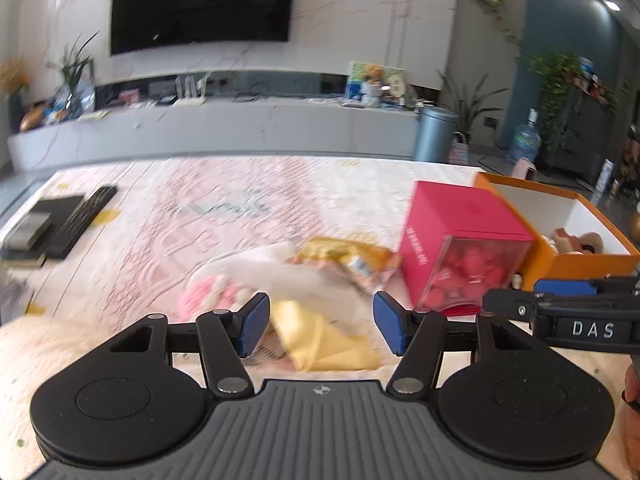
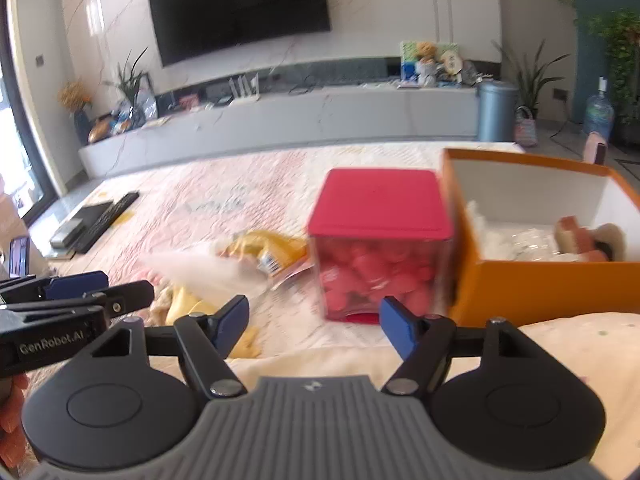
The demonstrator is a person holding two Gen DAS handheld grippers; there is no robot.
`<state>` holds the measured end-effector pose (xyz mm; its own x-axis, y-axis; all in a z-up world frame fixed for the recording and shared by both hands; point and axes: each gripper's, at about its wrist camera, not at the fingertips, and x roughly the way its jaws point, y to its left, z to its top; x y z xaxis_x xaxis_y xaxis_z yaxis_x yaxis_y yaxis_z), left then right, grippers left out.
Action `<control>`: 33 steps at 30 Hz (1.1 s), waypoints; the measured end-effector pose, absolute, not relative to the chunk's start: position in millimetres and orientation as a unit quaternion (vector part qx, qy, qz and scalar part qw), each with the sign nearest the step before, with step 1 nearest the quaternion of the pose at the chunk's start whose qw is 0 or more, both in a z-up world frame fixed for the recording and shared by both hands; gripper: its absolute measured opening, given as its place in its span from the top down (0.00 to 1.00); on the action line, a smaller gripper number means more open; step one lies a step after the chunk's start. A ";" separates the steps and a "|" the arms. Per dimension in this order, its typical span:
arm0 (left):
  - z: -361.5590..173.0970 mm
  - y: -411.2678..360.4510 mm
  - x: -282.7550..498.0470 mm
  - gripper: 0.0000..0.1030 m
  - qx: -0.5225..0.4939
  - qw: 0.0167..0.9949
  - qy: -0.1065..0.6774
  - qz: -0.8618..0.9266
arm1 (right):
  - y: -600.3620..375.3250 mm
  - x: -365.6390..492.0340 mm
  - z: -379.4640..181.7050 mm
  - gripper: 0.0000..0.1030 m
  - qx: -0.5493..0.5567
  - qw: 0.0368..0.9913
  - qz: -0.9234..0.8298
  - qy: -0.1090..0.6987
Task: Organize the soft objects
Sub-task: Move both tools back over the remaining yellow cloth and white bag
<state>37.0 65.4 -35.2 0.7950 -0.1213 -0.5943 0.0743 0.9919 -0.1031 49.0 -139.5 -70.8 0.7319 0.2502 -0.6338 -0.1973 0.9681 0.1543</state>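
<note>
Hovering empty with jaws spread, the left hand-held gripper (image 1: 321, 324) faces the soft pile: a yellow cloth (image 1: 320, 340) and pink-and-white plush (image 1: 224, 284) at 12 o'clock, likely its pickup. In the right view, the right hand-held gripper (image 2: 314, 326), also spread, points at the red box (image 2: 380, 240); the orange box (image 2: 540, 284) at 2 o'clock seems the destination.
</note>
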 end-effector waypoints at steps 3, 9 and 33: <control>-47.3 89.6 37.4 0.32 -0.075 0.939 0.333 -0.043 | -126.0 56.5 -78.7 0.37 0.027 0.924 0.127 0.358; -60.8 109.7 42.9 0.32 -0.123 0.926 0.356 -0.041 | -109.3 73.7 -95.6 0.43 0.016 0.914 0.139 0.381; -110.3 77.0 109.1 0.34 -0.098 0.880 0.456 -0.087 | -87.1 141.9 -129.1 0.67 -0.039 0.892 0.183 0.411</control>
<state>109.1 77.0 -110.3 0.5685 -0.2418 -0.7863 0.0637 0.9659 -0.2509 141.9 -87.1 -129.1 0.5953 0.2948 -0.7475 -0.3590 0.9298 0.0808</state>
